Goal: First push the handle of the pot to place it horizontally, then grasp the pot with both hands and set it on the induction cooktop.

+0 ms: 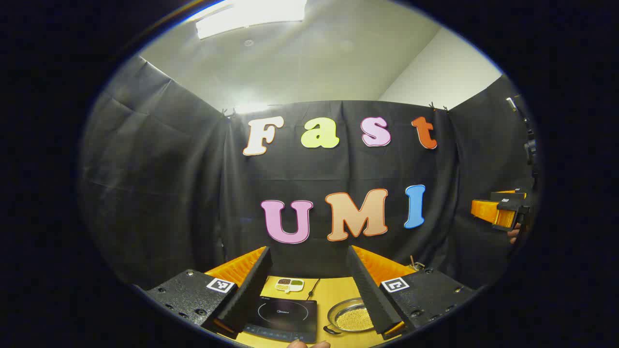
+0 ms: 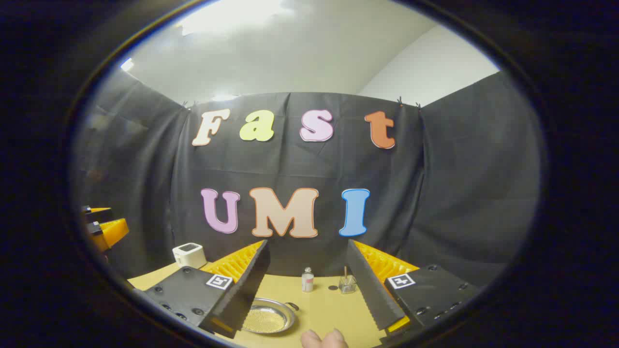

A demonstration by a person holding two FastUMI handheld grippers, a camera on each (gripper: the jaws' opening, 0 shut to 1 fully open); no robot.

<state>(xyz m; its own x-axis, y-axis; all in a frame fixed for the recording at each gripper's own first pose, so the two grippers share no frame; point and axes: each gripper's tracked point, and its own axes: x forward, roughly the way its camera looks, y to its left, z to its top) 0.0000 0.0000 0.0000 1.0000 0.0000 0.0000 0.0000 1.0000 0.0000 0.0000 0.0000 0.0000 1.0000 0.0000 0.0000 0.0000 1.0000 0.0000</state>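
The pot (image 1: 350, 316) is a shallow metal pan with yellow grainy contents, standing on the wooden table just right of the black induction cooktop (image 1: 285, 314). A small dark handle (image 1: 329, 330) shows at its near-left rim. My left gripper (image 1: 308, 256) is open, held above the table with the cooktop showing between its fingers. In the right gripper view the pot (image 2: 268, 316) lies low, by the left finger, with a loop handle (image 2: 291, 305) on its far-right rim. My right gripper (image 2: 307, 246) is open and holds nothing.
A small divided dish (image 1: 289, 284) and a thin cable (image 1: 313, 289) lie behind the cooktop. A little bottle (image 2: 307, 280), a glass with a stick (image 2: 346, 285) and a white device (image 2: 189, 254) stand at the table's back. The other gripper (image 1: 503, 212) hovers far right.
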